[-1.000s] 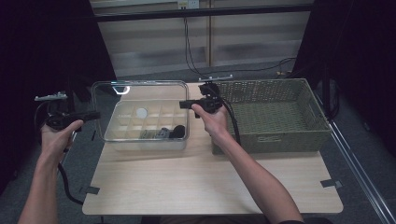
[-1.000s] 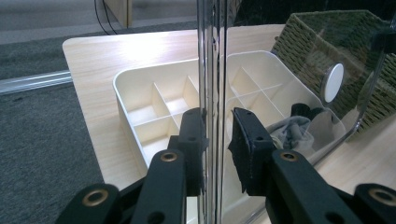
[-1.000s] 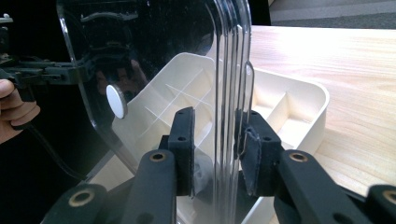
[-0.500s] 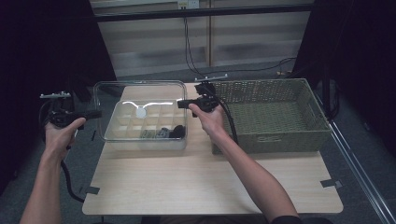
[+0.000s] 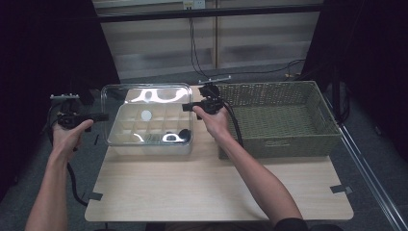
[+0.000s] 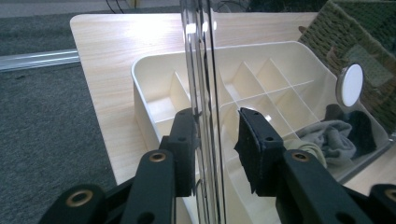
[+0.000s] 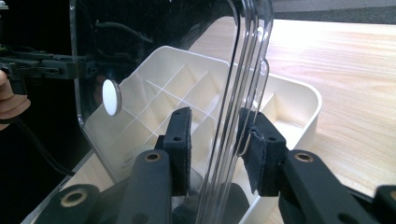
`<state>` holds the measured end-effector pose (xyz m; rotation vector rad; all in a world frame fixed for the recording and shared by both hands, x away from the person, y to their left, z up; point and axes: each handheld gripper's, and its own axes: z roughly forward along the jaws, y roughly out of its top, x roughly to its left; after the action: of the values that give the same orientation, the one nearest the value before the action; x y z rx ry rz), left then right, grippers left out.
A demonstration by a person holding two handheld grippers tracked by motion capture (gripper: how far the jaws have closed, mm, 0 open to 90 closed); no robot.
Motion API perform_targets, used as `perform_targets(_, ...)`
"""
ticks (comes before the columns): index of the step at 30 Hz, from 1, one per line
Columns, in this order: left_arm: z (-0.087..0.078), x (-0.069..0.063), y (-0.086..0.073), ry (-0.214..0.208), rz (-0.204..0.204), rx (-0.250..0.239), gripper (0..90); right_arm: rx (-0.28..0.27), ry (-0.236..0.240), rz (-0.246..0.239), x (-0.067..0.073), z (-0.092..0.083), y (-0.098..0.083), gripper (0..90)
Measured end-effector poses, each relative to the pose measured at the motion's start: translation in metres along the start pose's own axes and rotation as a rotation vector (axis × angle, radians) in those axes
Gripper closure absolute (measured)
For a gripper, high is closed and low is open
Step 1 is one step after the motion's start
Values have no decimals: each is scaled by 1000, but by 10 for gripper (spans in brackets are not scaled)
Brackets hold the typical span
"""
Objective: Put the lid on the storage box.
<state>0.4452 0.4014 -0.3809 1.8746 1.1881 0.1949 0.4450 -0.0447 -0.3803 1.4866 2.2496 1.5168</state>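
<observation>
**A:** What is sitting on the table (image 5: 216,192), and where are the claws?

**B:** A cream box (image 5: 149,140) split into small compartments is sitting on the left half, next to a woven green basket (image 5: 288,144). Its clear lid (image 5: 144,94) is standing tilted up over it. The left claw (image 5: 103,117) is straddling the lid's left edge and the right claw (image 5: 185,106) its right edge.

**A:** Are they gripping it?

**B:** Both sets of jaws have just been opening. The rim is lying between the pads with gaps showing, so neither is pinching it.

**A:** How is the lid likely handling?

**B:** I am judging it to be thin, light, stiff plastic, glossy and therefore slippery. Squeezing hard is risking a crack or a bow. Taking the ribbed rim at both side edges, as now, is looking safest. Whether a hinge is joining it to the box, I cannot tell.

**A:** Anything inside?

**B:** Grey and dark cloth items (image 6: 327,137) are lying in the near compartments.
</observation>
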Motion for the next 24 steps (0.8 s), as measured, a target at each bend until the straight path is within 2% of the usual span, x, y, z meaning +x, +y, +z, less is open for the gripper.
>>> perform_targets(3,2,2,-1,-7,-5,-2,666,0,-3,7,-2,3,0,642)
perform_targets(9,10,3,1,9,5,24,625,2,-24,12,-3,9,-1,613)
perform_targets(13,15,7,1,0,-8,30,607,12,-34,19,-6,15,-1,592)
perform_targets(16,19,9,0,-3,6,40,583,19,-41,26,-9,20,-1,568)
perform_targets(21,24,13,-1,-17,-5,41,564,29,-43,32,-13,25,-2,549)
perform_targets(24,26,13,-1,-17,-2,46,546,41,-63,24,-11,28,-2,520)
